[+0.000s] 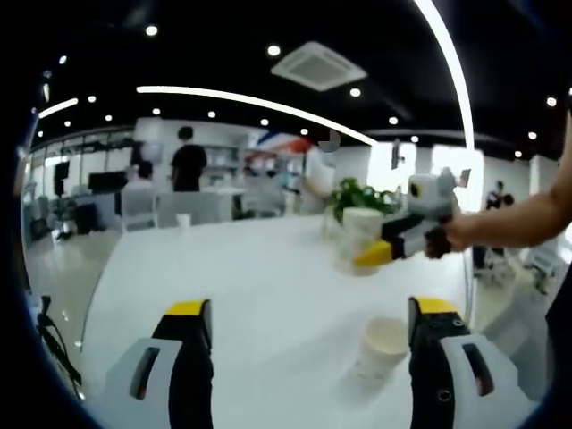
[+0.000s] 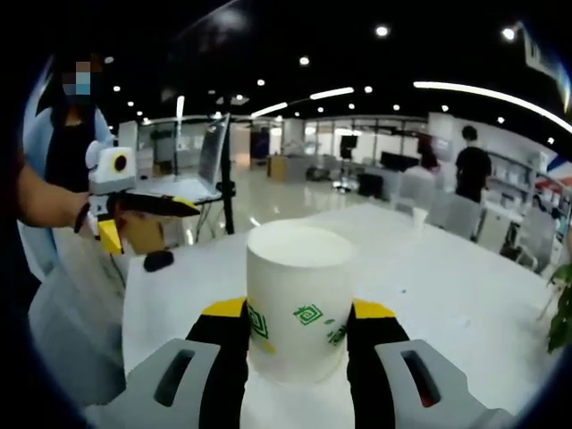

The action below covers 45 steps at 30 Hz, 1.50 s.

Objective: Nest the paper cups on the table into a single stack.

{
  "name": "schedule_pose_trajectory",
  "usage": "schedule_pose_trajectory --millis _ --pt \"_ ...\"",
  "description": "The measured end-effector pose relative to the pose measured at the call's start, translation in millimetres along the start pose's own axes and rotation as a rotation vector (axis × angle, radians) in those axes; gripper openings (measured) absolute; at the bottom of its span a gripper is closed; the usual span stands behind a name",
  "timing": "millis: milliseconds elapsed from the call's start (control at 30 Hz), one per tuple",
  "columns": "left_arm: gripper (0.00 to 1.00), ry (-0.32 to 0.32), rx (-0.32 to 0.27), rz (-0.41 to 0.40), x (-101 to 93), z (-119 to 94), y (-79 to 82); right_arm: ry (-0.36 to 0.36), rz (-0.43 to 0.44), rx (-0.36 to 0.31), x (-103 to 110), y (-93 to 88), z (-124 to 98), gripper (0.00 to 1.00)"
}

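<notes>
Right claw clamps an upside-down paper cup; left claw gapes wide by another cup on the bench.

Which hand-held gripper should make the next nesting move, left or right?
Right. The right hand-held gripper already has its jaws closed on a paper cup, upside down. The left hand-held gripper is open and holds nothing; a second paper cup stands on the white table by its right jaw, a likely target.
</notes>
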State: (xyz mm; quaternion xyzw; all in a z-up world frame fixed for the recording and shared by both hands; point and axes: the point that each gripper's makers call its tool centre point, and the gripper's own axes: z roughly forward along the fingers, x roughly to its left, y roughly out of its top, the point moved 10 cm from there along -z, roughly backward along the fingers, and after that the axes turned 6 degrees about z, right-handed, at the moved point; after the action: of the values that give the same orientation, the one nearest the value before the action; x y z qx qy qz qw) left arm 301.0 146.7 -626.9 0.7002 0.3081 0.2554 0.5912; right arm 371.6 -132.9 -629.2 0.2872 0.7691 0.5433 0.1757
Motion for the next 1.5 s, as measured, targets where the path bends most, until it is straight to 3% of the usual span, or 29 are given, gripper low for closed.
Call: schedule_pose_trajectory --millis 733,1500 --pt "0.88 -0.085 -0.045 0.052 -21.9 23 30.6 0.042 0.021 -0.044 35 3.7 -18 0.4" --pt "0.78 -0.17 -0.034 0.092 -45.3 45 37.8 0.114 -0.008 -0.008 74 1.9 -15 0.41"
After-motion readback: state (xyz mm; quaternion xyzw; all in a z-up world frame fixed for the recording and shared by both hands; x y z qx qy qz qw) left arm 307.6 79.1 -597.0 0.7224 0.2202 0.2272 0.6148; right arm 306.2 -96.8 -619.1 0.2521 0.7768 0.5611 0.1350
